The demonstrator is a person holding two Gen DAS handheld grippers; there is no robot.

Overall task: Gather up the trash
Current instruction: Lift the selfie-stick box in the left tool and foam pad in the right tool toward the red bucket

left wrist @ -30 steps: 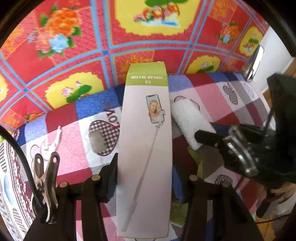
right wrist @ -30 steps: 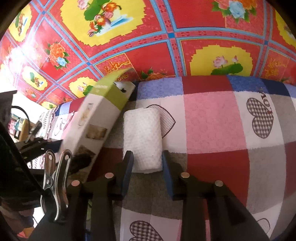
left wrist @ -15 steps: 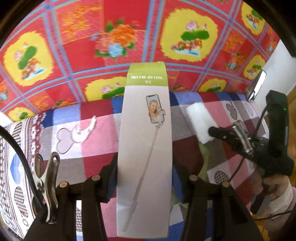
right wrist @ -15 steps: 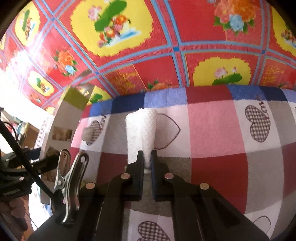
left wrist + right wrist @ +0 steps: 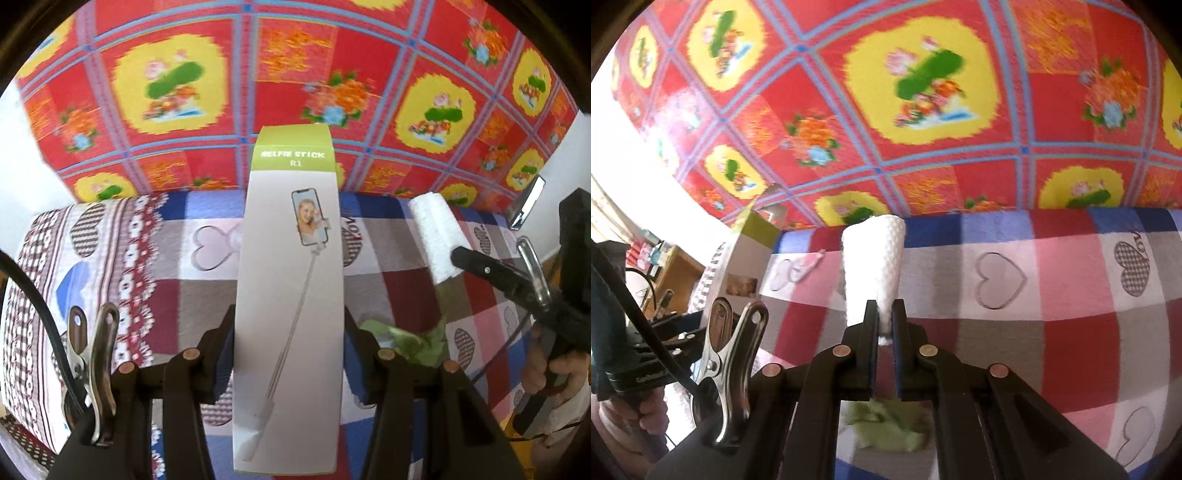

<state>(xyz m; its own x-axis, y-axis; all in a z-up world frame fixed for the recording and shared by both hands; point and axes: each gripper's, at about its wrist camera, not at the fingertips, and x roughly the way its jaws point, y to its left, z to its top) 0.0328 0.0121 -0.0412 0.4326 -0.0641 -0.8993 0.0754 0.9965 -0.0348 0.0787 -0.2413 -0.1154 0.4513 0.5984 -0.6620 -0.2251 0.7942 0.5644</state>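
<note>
Left tongs (image 5: 290, 354): clamped on a tall white cardboard selfie-stick box with a green top band (image 5: 290, 280). The pads press both long sides of the box, which stands upright between the fingers and is clear of the surface below.

Right tongs (image 5: 884, 325): nearly together, pinching the lower end of a white embossed paper-towel roll (image 5: 875, 266). The roll projects forward beyond the fingertips and is off the surface. In the left wrist view the same roll (image 5: 437, 240) sits at the tip of the right tongs (image 5: 458, 256), to the right of the box.

Surface: a checked blanket with heart motifs in red, pink, grey and blue (image 5: 1071, 302). A crumpled pale green scrap (image 5: 886, 428) lies on it beneath the right tongs. Whether this is a bed or a tabletop cannot be told.

Behind: a red floral cloth with yellow medallions (image 5: 923, 92).
</note>
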